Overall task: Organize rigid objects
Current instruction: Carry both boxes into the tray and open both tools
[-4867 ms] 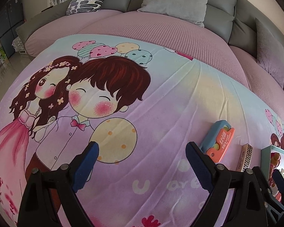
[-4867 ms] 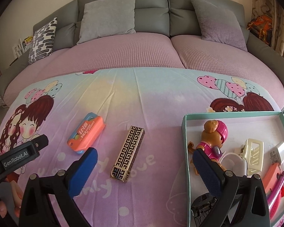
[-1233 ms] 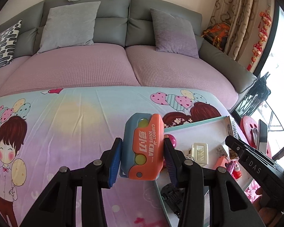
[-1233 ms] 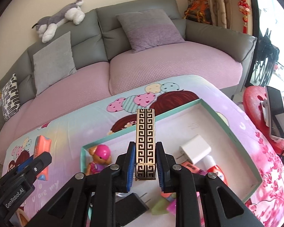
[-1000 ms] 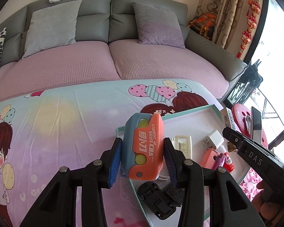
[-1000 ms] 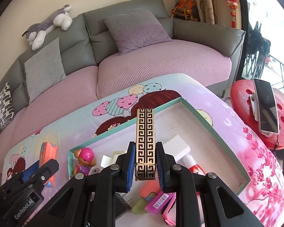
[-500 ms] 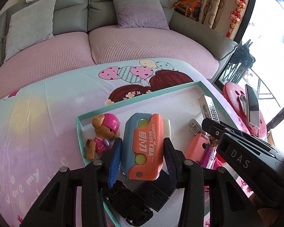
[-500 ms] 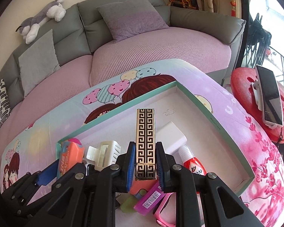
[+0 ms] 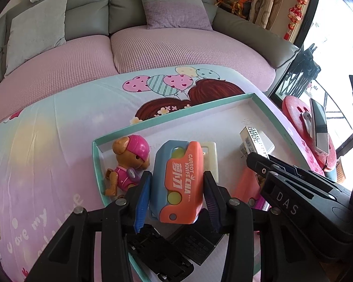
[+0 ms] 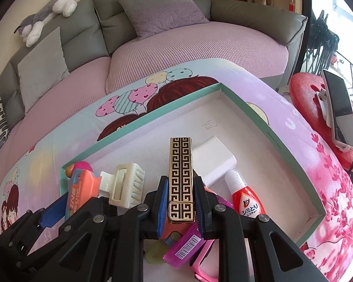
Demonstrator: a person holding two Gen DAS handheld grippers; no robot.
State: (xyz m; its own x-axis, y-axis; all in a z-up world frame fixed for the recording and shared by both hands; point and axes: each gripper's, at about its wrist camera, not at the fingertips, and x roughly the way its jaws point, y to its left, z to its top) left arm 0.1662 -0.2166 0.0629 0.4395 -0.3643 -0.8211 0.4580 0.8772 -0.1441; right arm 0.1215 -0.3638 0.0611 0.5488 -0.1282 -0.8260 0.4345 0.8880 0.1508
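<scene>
Gripping the knife (image 9: 178, 181) in my left claw (image 9: 176, 193) and the bar (image 10: 180, 178) in my right claw (image 10: 179, 202), I should lower both onto bare box (image 10: 258, 122) floor before opening.

A cartoon-printed blanket (image 9: 58, 127) covers the carrying surface, drawn with a couple, heart balloons and pink blossom. Directly on it lies a shallow teal-rimmed box (image 10: 251, 108), white inside, one corner pointing to 12 o'clock in the right wrist view. Behind, toward 12 o'clock, a pink-covered sofa seat (image 9: 167, 44) adjoins the blanket. What is under the blanket cannot be told.
</scene>
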